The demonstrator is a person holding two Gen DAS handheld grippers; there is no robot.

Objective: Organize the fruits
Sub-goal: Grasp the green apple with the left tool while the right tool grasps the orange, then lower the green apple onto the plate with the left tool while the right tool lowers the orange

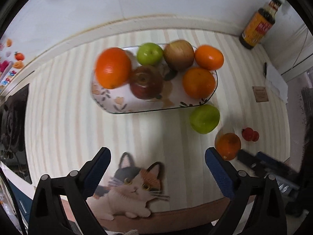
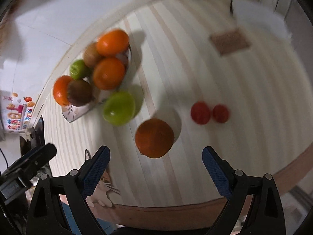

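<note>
On the striped table [image 2: 195, 62], the right gripper [image 2: 155, 156] hangs spread and empty before a loose orange [image 2: 154, 138]. An off-centre squeeze could roll it toward the edge. The left gripper [image 1: 157, 157] is also spread, empty.

- Red characters were seen on the orange label of the dark bottle [image 1: 257, 24], but they were too blurred to be read.
- Small print was carried by the brown card [image 1: 260, 94] on the table; no word could be made out.
- On the colourful sticker sheet [image 2: 18, 113] at the left edge, a word that was possibly "Upgrade" was printed beside large, unreadable coloured characters.
</note>
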